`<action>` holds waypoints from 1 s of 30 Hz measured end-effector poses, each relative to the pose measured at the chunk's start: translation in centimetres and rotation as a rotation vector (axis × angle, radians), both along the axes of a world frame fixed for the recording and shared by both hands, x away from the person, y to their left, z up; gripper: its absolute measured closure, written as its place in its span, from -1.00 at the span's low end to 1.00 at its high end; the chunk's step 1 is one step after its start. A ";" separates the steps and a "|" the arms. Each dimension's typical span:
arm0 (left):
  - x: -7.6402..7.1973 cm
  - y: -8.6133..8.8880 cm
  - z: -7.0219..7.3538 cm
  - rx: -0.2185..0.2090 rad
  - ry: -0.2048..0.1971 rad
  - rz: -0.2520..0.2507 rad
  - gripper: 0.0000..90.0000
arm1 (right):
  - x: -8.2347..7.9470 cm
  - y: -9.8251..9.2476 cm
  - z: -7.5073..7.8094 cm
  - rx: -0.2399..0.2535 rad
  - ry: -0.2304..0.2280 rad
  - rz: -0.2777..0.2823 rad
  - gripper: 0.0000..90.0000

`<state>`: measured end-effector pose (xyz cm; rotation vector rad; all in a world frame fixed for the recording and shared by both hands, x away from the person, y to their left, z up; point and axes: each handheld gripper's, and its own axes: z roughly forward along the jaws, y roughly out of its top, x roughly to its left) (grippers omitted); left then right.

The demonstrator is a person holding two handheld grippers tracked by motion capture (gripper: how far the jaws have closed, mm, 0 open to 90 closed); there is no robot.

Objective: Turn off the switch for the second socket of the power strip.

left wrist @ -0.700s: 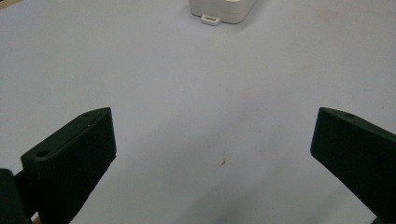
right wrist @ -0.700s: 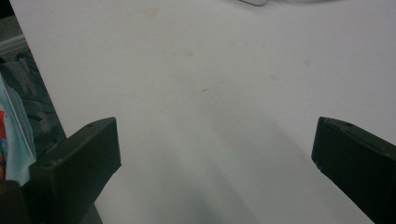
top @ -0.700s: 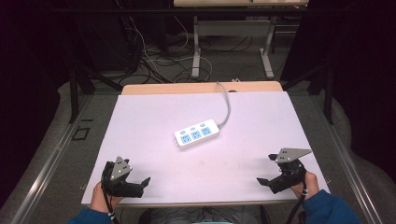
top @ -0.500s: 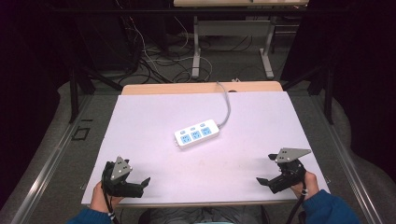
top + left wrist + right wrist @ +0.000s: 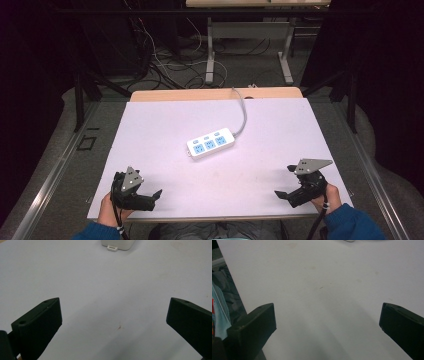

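Power strip (image 5: 211, 143) at table centre, white, three blue socket faces up, flat on the pale sheet (image 5: 280, 130) covering the table. Long axis diagonal: near end toward the left front corner, far end toward the right rear, where the grey cord (image 5: 243, 110) leaves and runs off over the back edge.

Left gripper (image 5: 150, 196) low at the front-left of the sheet, jaws spread wide, nothing between them. In the left gripper view, strip's near end (image 5: 117, 244) at the top, just right of the midline between the jaws, well apart from the tips. So: strip ahead and slightly right of this gripper, short end facing it.

Right gripper (image 5: 284, 188) at the front-right, jaws likewise wide apart and empty, pointing inward across the sheet. Right gripper view mostly bare sheet (image 5: 332, 290), a few faint stains; thin dark loop at the top edge, too small to identify.

Both grippers well apart from the strip, neither touching it. Left looks somewhat nearer, to the near end; right sits opposite the long front flank and closer to the cord end. Likely judgement: easier closure across the narrow width than along the length, hence jaw line to be turned square to the diagonal axis before descent. Risk: strip sliding on the smooth sheet, cord dragging.
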<state>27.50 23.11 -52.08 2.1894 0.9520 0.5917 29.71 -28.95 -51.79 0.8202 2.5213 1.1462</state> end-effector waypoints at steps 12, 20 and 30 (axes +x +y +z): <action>1.0 -1.1 0.4 -0.012 -0.011 0.002 -1.00 | 0.0 0.1 -0.1 -0.008 0.002 -0.009 -0.99; 1.5 -1.6 0.6 -0.014 -0.031 0.006 -1.00 | 0.0 0.1 -0.1 -0.010 0.002 -0.010 -0.99; 2.6 -2.2 1.0 -0.010 -0.052 0.005 -1.00 | 0.0 0.1 -0.1 -0.013 0.004 -0.013 -0.99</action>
